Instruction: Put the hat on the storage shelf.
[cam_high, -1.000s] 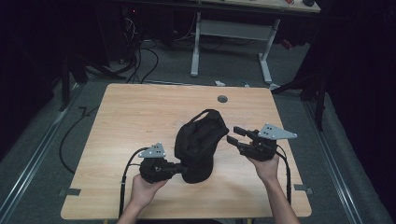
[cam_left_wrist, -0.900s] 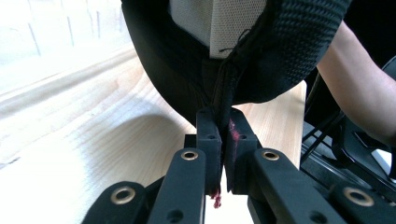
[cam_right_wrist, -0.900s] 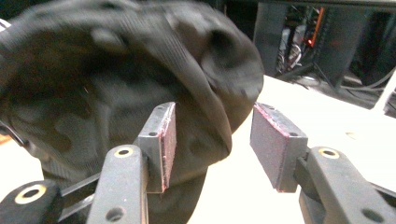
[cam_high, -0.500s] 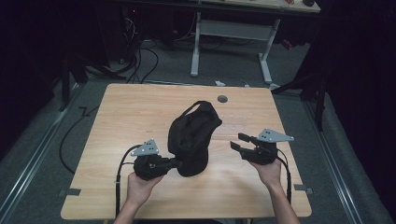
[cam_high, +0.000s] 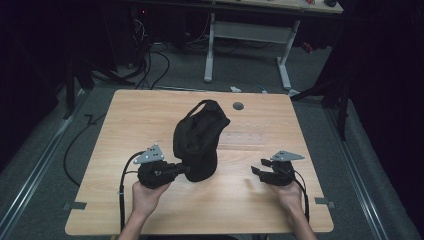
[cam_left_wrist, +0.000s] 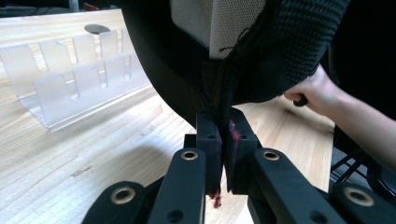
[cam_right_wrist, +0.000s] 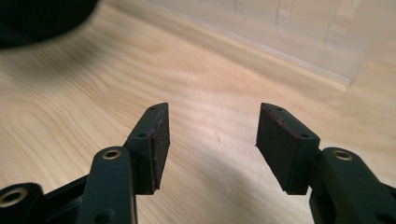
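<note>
Black fabric bag (cam_high: 199, 140) with a loop handle at its top sits right in front of your left gripper (cam_high: 184, 170), standing on the light wooden table (cam_high: 125, 120) and leaning a little away from you. Your left gripper's jaws are pinched tight on a fold of black cloth at the bag's lower edge; in the left gripper view (cam_left_wrist: 223, 144) you can see the fabric squeezed between the two pads, with a pale mesh lining showing higher up inside the bag (cam_left_wrist: 243, 51). Your left hand (cam_high: 147, 197) holds that gripper low, just above the tabletop.

Your right gripper (cam_high: 256, 171) is well apart from the bag, off to its right side, and holds nothing. Its jaws stand wide, with bare wood visible between them in the right gripper view (cam_right_wrist: 210, 140). Your right hand (cam_high: 290, 197) grips it from behind.

Beyond the left gripper's jaws, to their left, a clear plastic rack with upright slots (cam_left_wrist: 79, 79) stands on the table. From the right gripper, its edge (cam_right_wrist: 289, 37) lies ahead, across open tabletop. A small round dark grommet (cam_high: 238, 106) sits in the table past the bag.
</note>
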